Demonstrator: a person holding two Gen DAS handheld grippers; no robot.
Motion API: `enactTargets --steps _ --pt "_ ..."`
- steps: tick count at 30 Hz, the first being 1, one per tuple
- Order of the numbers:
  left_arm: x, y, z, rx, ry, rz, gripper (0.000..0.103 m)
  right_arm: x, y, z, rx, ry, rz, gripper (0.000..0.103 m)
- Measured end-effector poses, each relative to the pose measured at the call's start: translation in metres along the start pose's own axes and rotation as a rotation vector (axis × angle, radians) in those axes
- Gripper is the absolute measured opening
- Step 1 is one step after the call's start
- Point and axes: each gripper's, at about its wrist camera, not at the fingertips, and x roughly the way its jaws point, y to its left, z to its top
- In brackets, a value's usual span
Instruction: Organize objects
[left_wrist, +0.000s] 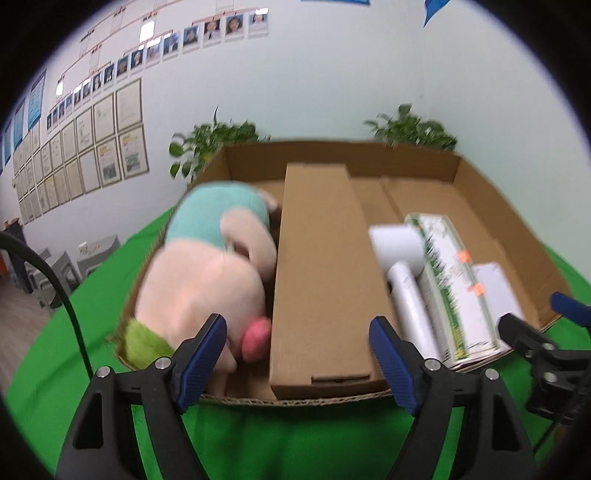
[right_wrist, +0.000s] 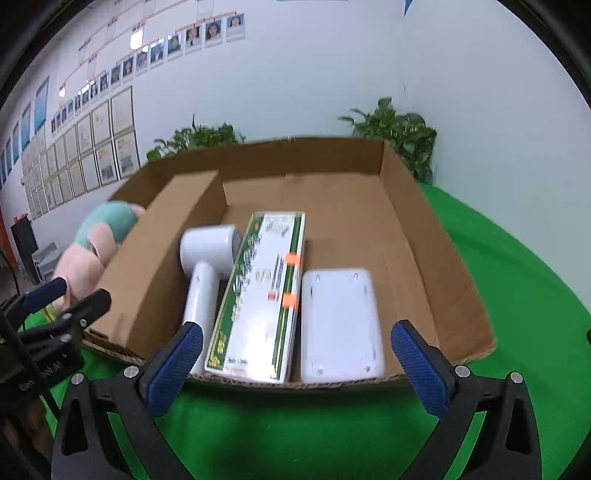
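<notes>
An open cardboard tray box (left_wrist: 491, 206) (right_wrist: 436, 236) stands on a green cloth. Inside lie a pink and teal plush toy (left_wrist: 207, 273) (right_wrist: 92, 254), a long brown carton (left_wrist: 317, 273) (right_wrist: 162, 254), a white hair dryer (left_wrist: 402, 273) (right_wrist: 207, 266), a green and white printed box (left_wrist: 450, 284) (right_wrist: 258, 295) and a flat white device (left_wrist: 495, 291) (right_wrist: 340, 321). My left gripper (left_wrist: 297, 358) is open and empty before the box's near edge, facing the carton. My right gripper (right_wrist: 297, 363) is open and empty before the printed box. Each gripper shows in the other's view, the right one (left_wrist: 546, 332), the left one (right_wrist: 62, 295).
The green cloth (left_wrist: 295, 439) (right_wrist: 517, 288) covers the table around the box. Two potted plants (left_wrist: 207, 144) (right_wrist: 395, 129) stand behind the box against a white wall with framed papers. A black cable (left_wrist: 62, 280) hangs at the left.
</notes>
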Motion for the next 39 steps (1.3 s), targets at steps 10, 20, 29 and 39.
enactTargets --steps 10,20,29,39 --pt "-0.004 -0.003 0.001 -0.018 -0.015 -0.023 0.093 0.018 0.015 -0.011 -0.047 0.035 -0.049 0.103" --pt "-0.005 -0.005 0.000 -0.018 0.011 -0.059 0.103 0.019 0.014 -0.010 -0.049 0.040 -0.046 0.103" --pt "-0.007 -0.005 0.000 -0.019 0.011 -0.059 0.103 0.019 0.014 -0.010 -0.049 0.039 -0.046 0.103" --pt "-0.008 -0.005 0.000 -0.019 0.011 -0.060 0.103 0.018 0.014 -0.008 -0.044 0.036 -0.037 0.103"
